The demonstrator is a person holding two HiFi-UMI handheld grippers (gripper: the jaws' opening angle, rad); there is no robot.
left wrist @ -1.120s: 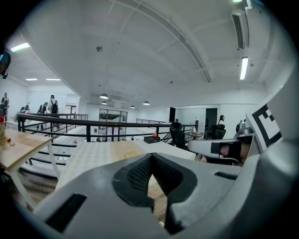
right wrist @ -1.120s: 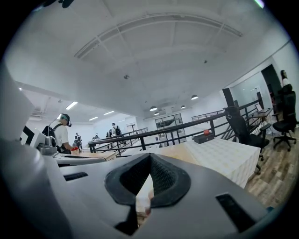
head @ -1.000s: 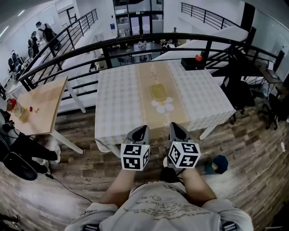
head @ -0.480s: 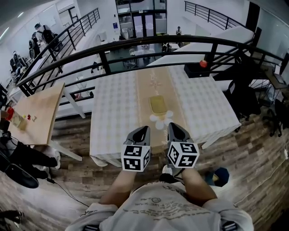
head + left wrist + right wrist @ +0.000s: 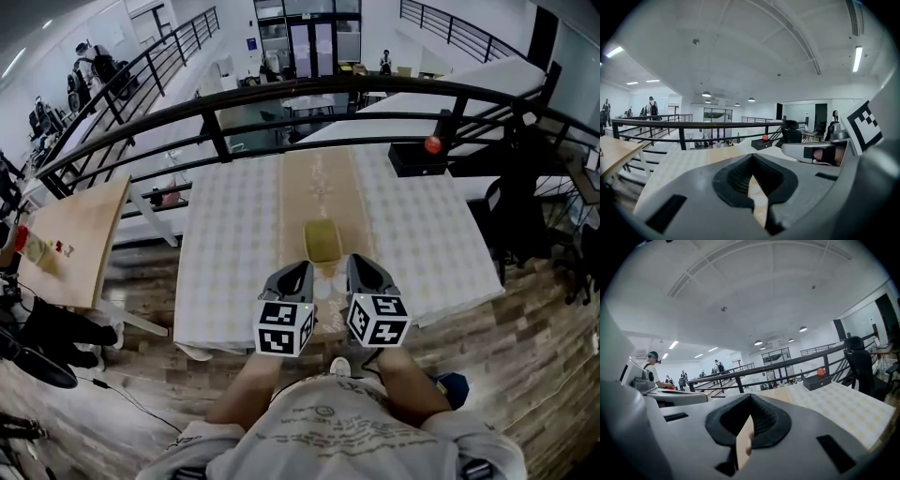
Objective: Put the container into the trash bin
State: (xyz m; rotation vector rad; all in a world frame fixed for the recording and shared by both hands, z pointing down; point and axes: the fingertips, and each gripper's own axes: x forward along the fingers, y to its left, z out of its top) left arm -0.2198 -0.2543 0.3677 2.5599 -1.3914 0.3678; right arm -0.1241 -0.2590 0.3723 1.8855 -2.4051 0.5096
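1. An open mezzanine with a curved black metal railing [image 5: 281,94] and a wood-plank floor [image 5: 525,309]. Against the railing stands a counter [image 5: 234,234] under a pale checked cloth, with a beige runner down its middle.
2. The shallow, rectangular, yellow-green container [image 5: 322,241] sits on the runner towards the counter's near edge. Its long axis follows the runner, pointing away from the person.
3. The left claw [image 5: 300,270] and the right claw [image 5: 355,263] are held side by side before the person's chest, tips aimed at the counter. In each claw's own view the dark pads meet at the tip with nothing between them, so both are closed and empty.
4. The container lies straight ahead of both claws, just beyond their tips in the head view. It is centred on the gap between them, so neither hand is clearly the nearer.
5. This looks like the approach, with no grasp begun. Because the container's length lines up with the reach, a claw would have to open and close across the short width.
6. No trash bin shows plainly. A dark blue round thing [image 5: 452,384] on the floor to the person's right may be it, but I cannot tell.
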